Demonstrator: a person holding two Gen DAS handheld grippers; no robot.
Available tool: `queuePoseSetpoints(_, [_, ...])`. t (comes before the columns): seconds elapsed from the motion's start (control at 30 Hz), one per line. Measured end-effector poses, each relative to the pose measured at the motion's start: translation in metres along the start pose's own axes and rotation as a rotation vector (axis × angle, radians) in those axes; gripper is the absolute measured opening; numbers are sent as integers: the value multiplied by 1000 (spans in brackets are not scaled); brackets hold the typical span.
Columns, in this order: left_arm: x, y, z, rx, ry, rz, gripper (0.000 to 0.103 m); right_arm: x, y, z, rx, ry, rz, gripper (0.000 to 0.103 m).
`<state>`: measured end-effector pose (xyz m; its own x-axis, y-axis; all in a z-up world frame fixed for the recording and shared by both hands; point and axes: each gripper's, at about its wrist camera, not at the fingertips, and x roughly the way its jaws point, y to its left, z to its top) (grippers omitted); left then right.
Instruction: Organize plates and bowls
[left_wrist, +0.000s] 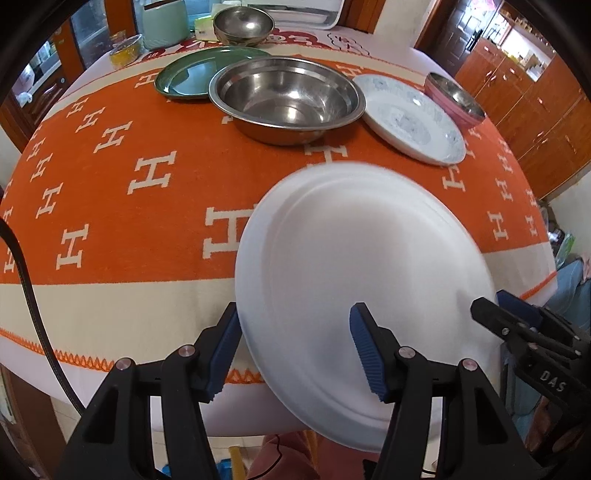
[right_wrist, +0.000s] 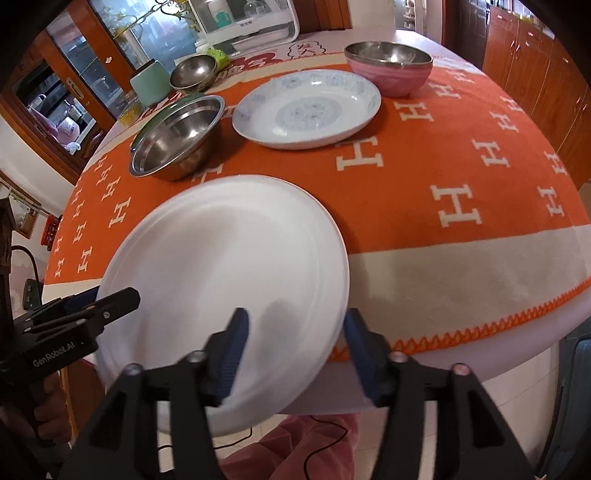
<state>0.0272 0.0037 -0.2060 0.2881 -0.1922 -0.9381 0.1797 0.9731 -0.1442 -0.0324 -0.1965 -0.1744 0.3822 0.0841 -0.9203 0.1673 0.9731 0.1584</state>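
A plain white plate hangs tilted over the table's near edge; it also shows in the right wrist view. My left gripper straddles its left rim, one finger on each side of the rim, a wide gap showing. My right gripper straddles its right rim the same way and shows in the left wrist view. Further back stand a large steel bowl, a green plate, a blue-patterned white plate, a pink bowl and a small steel bowl.
The table wears an orange cloth with white H marks. A mint-green canister and a glass jar stand at the far left. A white appliance sits at the back. Wooden cabinets line the right.
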Motion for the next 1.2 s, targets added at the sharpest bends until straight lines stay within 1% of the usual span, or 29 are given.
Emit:
queuePoseSetpoints(0.03, [0,0,0,1,2,8,62,-1,0,1,5,-4,0,58])
queuePoseSetpoints(0.13, [-3,1,2,3,-3,13,65,-5,-1,3,18,-14,4,64])
queuePoseSetpoints(0.17, [-4,1,2,4,-5,15,69,-7,-2,4,24,-18,4,64])
queuePoseSetpoints(0.2, [-6,1,3,4,-10,19,70,-8,-3,6,33,-21,6,64])
queuePoseSetpoints(0.4, [-26,3,7,-9,-45,41,71,-27,-3,12,72,-59,20,64])
queuePoseSetpoints(0.5, [-39,7,8,-31,-67,26,72,-39,2,13,73,-88,16,64])
queuePoseSetpoints(0.57, [-48,7,8,-40,-86,14,73,-47,6,13,69,-111,12,64])
queuePoseSetpoints(0.73, [-76,8,6,-29,-165,9,76,-65,15,10,62,-151,-14,64])
queuePoseSetpoints(0.8, [-89,8,4,-28,-201,5,77,-71,16,7,68,-169,-16,64])
queuePoseSetpoints(0.93, [-106,6,-1,-18,-250,-10,77,-85,19,-5,90,-221,-20,64])
queuePoseSetpoints(1.07, [-121,-2,-9,-3,-295,-39,77,-94,25,-19,101,-251,-32,64])
queuePoseSetpoints(1.2, [-126,-11,-15,9,-317,-57,77,-104,29,-26,80,-290,-44,64])
